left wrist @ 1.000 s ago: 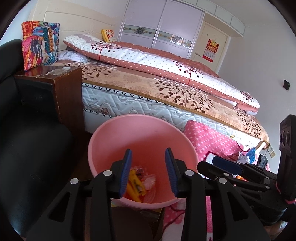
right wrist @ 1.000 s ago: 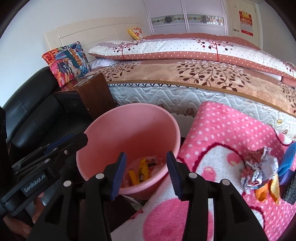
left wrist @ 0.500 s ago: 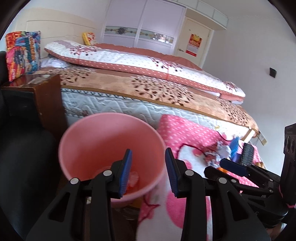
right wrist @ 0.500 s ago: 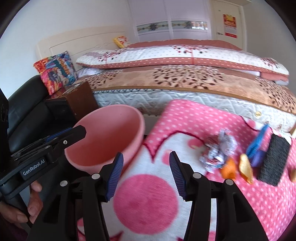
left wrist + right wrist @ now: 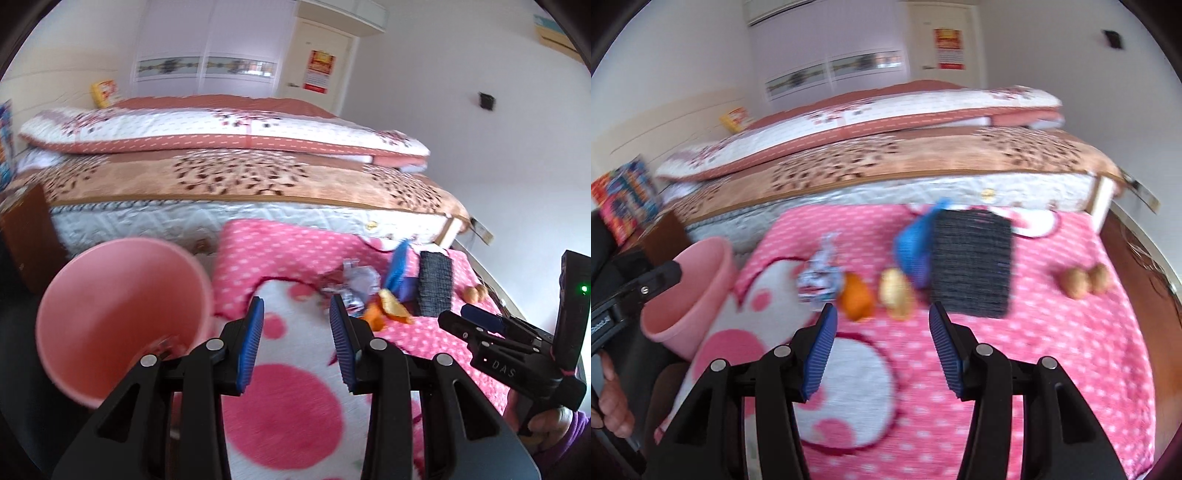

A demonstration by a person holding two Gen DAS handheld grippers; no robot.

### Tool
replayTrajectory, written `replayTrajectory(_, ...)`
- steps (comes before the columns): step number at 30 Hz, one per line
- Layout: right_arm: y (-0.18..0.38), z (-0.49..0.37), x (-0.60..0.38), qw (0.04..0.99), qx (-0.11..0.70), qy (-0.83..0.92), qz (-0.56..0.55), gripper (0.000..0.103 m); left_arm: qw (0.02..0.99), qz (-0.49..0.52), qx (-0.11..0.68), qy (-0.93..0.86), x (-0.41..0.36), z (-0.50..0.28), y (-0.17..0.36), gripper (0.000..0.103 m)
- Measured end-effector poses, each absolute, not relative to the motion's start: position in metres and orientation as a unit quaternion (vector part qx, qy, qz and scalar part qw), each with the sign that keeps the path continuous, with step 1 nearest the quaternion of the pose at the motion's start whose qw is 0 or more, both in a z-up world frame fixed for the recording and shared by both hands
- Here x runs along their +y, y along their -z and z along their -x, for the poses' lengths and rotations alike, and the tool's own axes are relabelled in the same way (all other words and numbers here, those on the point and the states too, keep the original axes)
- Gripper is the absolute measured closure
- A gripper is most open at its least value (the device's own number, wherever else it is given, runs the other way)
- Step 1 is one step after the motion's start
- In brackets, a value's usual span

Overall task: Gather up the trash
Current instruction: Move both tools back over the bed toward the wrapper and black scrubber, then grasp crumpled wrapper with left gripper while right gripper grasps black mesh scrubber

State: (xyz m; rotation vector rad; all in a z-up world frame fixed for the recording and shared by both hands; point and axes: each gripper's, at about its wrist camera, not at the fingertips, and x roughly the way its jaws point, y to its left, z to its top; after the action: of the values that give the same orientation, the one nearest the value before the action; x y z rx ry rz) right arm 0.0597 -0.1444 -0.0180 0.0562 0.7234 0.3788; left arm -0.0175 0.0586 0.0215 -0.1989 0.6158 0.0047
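Observation:
A pink bin [image 5: 118, 314] stands at the left edge of a pink spotted blanket [image 5: 288, 398]; it also shows in the right wrist view [image 5: 698, 291]. On the blanket lie a crumpled silver wrapper [image 5: 818, 275], an orange peel [image 5: 855, 295] and a pale yellow peel [image 5: 895, 290]. My right gripper [image 5: 881, 321] is open and empty, just short of the peels. My left gripper [image 5: 295, 317] is open and empty, over the blanket beside the bin. The wrapper [image 5: 356, 284] and peels [image 5: 388, 312] lie ahead of it.
A black woven block [image 5: 971, 262] and a blue brush [image 5: 916, 240] lie behind the peels. Two walnuts [image 5: 1086, 280] sit at the right. A bed [image 5: 905, 155] runs along the back. A dark wooden cabinet [image 5: 26, 236] stands left of the bin.
Both grippers have swung right, away from the bin and toward the trash on the blanket. Both stayed open and empty.

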Motion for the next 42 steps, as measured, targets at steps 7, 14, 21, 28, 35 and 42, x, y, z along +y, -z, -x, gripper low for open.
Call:
replayTrajectory(7,0.033,-0.082,-0.205,0.919,0.364,-0.126,-0.077,0.052,0.941,0.070,0.329,0.032,0.025,-0.021,-0.005,0.066)
replayTrajectory(14,0.050,-0.103,-0.237,0.910,0.384,-0.106,-0.116,0.052,0.930,0.054,0.362,0.019,0.014,-0.056,0.024,0.067)
replayTrajectory(21,0.056,-0.118,-0.242,0.903,0.391,-0.114,-0.134,0.052,0.915,0.076,0.397,0.006,0.018,-0.082,0.046,0.071)
replayTrajectory(28,0.063,-0.135,-0.240,0.894,0.407,-0.123,-0.142,0.052,0.914,0.084,0.397,0.022,0.016,-0.083,0.050,0.091)
replayTrajectory(35,0.071,-0.154,-0.230,0.884,0.423,-0.136,-0.147,0.052,0.919,0.081,0.385,0.027,0.017,-0.068,0.042,0.091)
replayTrajectory(42,0.074,-0.164,-0.214,0.889,0.420,-0.139,-0.118,0.063,0.923,0.073,0.377,0.023,0.022,-0.054,0.034,0.091)
